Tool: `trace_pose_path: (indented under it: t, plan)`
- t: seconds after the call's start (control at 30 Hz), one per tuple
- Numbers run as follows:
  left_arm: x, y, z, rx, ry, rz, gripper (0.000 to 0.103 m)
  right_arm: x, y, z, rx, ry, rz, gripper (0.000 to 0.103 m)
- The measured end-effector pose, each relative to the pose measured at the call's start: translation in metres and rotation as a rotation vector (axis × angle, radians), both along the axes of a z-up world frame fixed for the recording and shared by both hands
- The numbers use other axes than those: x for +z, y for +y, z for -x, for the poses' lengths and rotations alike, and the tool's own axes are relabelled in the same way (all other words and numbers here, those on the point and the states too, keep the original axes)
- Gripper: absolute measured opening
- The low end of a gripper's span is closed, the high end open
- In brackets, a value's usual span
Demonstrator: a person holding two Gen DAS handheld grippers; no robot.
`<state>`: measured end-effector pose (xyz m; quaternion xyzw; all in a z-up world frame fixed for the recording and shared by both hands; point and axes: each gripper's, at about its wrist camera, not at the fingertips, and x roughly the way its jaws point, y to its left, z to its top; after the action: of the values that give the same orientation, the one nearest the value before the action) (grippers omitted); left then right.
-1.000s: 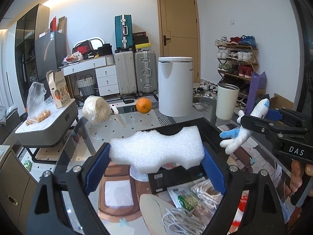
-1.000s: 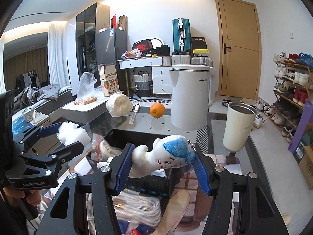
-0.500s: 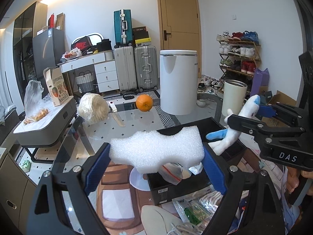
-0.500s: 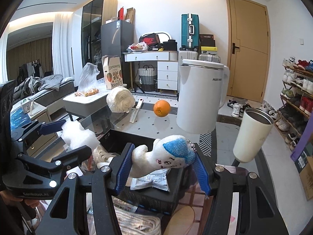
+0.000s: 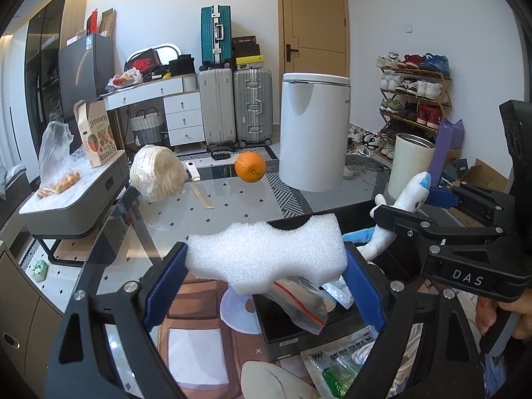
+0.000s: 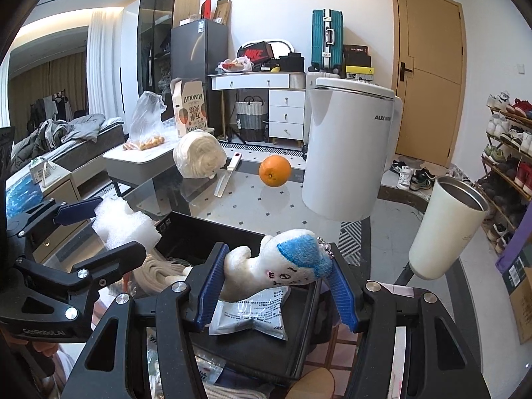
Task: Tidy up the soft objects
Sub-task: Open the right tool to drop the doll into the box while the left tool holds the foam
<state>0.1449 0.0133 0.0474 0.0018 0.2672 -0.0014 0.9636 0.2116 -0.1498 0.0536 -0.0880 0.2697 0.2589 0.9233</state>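
My left gripper [image 5: 264, 277] is shut on a white foam block [image 5: 266, 254] and holds it in the air over the near edge of a black box [image 5: 289, 332]. The foam block also shows in the right wrist view [image 6: 123, 222]. My right gripper [image 6: 276, 286] is shut on a white plush toy with a blue head [image 6: 279, 267], above the black box [image 6: 206, 236]. The plush also shows in the left wrist view [image 5: 404, 199]. A white sachet [image 6: 252, 316] and a clear zip bag [image 5: 297, 302] lie in the box.
On the glass table [image 5: 232, 212] stand a white kettle [image 5: 314, 129], a cream tumbler [image 5: 410, 163], an orange [image 5: 250, 167], a wrapped white roll [image 5: 156, 173] and a knife [image 5: 199, 189]. Medicine packets [image 5: 335, 365] and a cord lie below the box.
Both grippers have risen with their objects. The black box now lies lower in both views, and its contents show under the foam and the plush.
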Motion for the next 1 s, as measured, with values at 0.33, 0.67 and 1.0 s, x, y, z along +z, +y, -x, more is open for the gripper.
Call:
trace_pose_path:
  t: [0.33,0.67,1.0]
  plan:
    - [-0.001,0.004,-0.01,0.014,0.007,0.014,0.089,-0.014,0.019,-0.01,0.051,0.029,0.079,0.059]
    - [-0.005,0.002,-0.019,0.012,0.018,0.003,0.089,-0.031,0.037,-0.017,0.147,0.079,0.194,0.066]
    - [-0.007,0.002,-0.02,-0.008,0.022,0.001,0.09,-0.012,0.009,-0.004,0.1,0.022,0.177,0.088]
